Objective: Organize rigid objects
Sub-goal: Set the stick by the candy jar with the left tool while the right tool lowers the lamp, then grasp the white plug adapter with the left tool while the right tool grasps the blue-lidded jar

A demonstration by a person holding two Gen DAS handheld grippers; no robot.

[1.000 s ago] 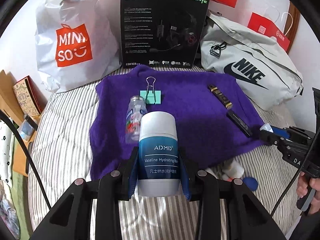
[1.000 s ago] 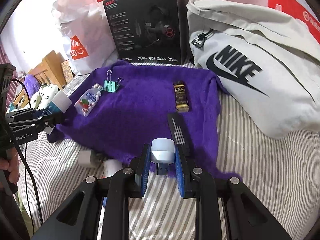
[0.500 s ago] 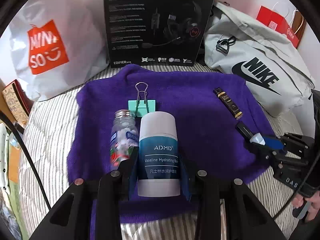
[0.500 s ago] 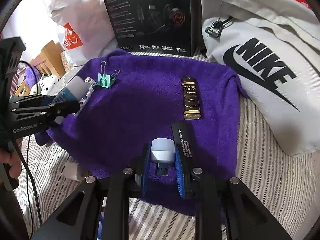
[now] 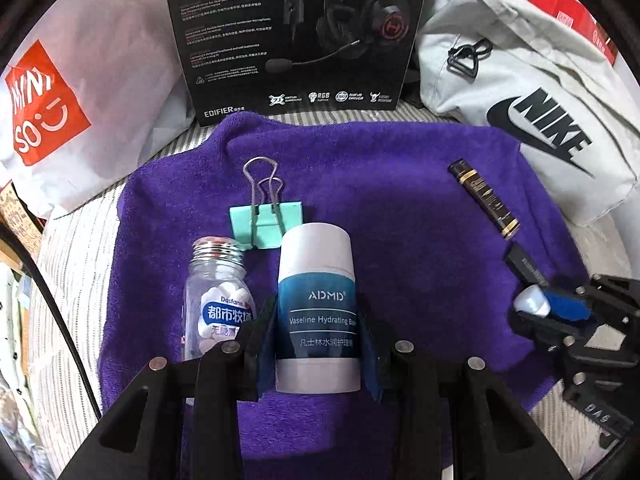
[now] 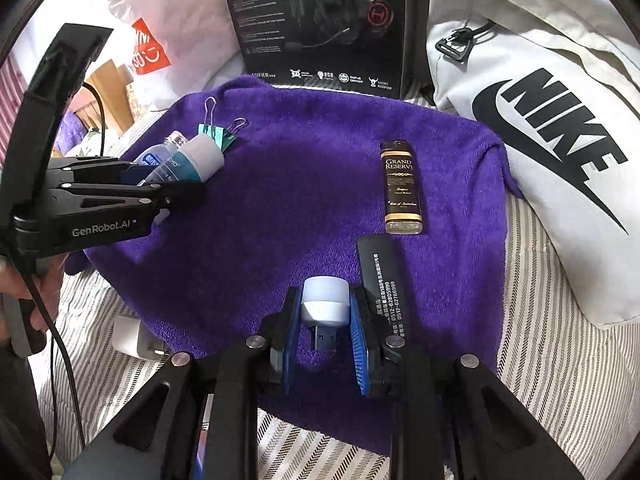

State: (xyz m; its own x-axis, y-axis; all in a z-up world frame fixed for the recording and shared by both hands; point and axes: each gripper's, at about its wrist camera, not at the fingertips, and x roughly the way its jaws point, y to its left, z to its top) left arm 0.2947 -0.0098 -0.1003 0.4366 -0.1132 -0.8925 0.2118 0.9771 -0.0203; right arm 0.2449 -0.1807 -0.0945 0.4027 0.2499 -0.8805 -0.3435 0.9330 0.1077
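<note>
Balm stick point(image 5: 316, 304) is clamped in my left tool point(image 5: 316, 356), just beside the mint bottle point(image 5: 218, 300) over the purple towel point(image 5: 400, 240); my right tool point(image 6: 325, 340) grips the USB light point(image 6: 325, 300) beside the black bar point(image 6: 380, 276). I judge both are mid-placement; next, lower and release.

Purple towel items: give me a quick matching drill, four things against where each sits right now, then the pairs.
Things:
1. Vaseline balm stick
2. USB night light
3. Mint binder clip
4. Grand Reserve lighter

Places:
A. lying on the purple towel at its right side, near the Nike bag
B. clamped in the right gripper
C. clamped in the left gripper
D. lying on the towel just beyond the candy bottle

Pairs: 1-C, 2-B, 3-D, 4-A
</note>
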